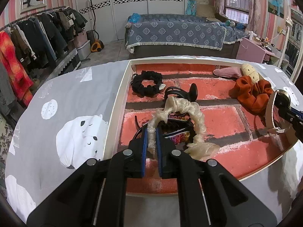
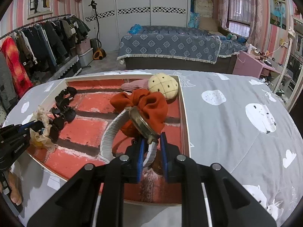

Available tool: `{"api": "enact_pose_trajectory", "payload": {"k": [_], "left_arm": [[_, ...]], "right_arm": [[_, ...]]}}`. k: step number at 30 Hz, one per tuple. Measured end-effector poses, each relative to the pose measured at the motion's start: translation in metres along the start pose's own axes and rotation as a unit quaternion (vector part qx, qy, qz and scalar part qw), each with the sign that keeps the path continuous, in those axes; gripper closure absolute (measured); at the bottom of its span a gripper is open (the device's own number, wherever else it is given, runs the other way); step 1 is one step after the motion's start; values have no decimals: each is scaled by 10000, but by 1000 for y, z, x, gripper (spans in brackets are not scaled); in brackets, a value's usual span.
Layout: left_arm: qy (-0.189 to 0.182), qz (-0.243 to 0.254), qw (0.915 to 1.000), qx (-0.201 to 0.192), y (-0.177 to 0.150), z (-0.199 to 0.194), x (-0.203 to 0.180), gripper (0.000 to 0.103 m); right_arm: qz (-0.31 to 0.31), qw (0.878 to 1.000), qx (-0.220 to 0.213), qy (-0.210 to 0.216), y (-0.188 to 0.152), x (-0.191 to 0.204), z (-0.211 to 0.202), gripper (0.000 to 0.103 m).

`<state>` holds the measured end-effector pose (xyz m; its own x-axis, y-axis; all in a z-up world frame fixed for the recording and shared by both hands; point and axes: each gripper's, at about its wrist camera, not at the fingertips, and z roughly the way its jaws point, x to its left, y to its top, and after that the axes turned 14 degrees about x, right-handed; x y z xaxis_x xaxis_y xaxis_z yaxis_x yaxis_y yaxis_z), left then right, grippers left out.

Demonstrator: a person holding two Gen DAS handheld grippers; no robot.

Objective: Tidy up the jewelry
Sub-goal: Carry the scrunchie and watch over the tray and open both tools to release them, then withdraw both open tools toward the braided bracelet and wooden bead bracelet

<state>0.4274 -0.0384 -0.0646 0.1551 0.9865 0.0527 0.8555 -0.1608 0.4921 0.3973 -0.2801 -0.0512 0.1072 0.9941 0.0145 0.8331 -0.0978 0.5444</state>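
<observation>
**traygeek:** Left wrist view first. The left gripper (image 1: 151, 138) has its tongs pinched together on the cream scrunchie (image 1: 184, 117), gripping one end of the ruffled loop while the rest arcs up and drapes over the dark hair clips (image 1: 176, 130) in the brick-patterned tray (image 1: 117, 102). My guess is it's super light and floppy, so it'll sag and swing wherever you carry it. Grabbing a bunched fold like that looks right to me; the fabric looks thin and sheer, so it might snag on the clip teeth underneath. The black scrunchie (image 1: 146, 86) sits near the tray's far left corner, well apart.

**pinchy_two:** And the watch?

**traygeek:** Right wrist view. The right gripper (image 2: 152, 147) is clamped on the white strap of the watch (image 2: 144, 126), just below the round case, which stands tilted above the tongs. The other half of the strap curves down to the tray floor. It's right in front of the orange scrunchie (image 2: 145, 102), possibly touching, can't tell. The case is probably the heavy, hard bit, and the glass is the fragile part, so holding by the strap makes sense, though I'd expect the head to tip about. The strap looks ribbed and bendy, so it shouldn't slip much.

**pinchy_two:** And that yellow plush (image 2: 163, 84)?

**traygeek:** Far right corner, untouched.
</observation>
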Motion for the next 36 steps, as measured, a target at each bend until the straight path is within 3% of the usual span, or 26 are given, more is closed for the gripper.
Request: {"api": "enact_pose_trajectory", "payload": {"k": [14,19,23,27,32,33,36], "left_arm": [[-157,-71,9998,-88,4,2,0,94],[-145,-106,9998,-99,3,2,1,90],[-128,-165,9997,-113,3,2,3,68],[-133,-166,9997,-115,3,2,4,61],[-82,-187,9995,-247,3,-6,4,39],[-85,-200,9994,-273,2,-9,5,35],[-147,-197,9992,-324,2,-18,4,34]], "right_arm": [[-87,9999,100,-57,0,8,14,86],[58,9999,92,132,-1,6,17,84],[125,9996,113,241,0,4,20,83],[81,9996,142,217,0,6,21,78],[-5,9998,-23,184,1,8,12,53],[-44,9998,-90,168,1,10,8,51],[-102,9996,-168,177,1,11,1,42]]}}
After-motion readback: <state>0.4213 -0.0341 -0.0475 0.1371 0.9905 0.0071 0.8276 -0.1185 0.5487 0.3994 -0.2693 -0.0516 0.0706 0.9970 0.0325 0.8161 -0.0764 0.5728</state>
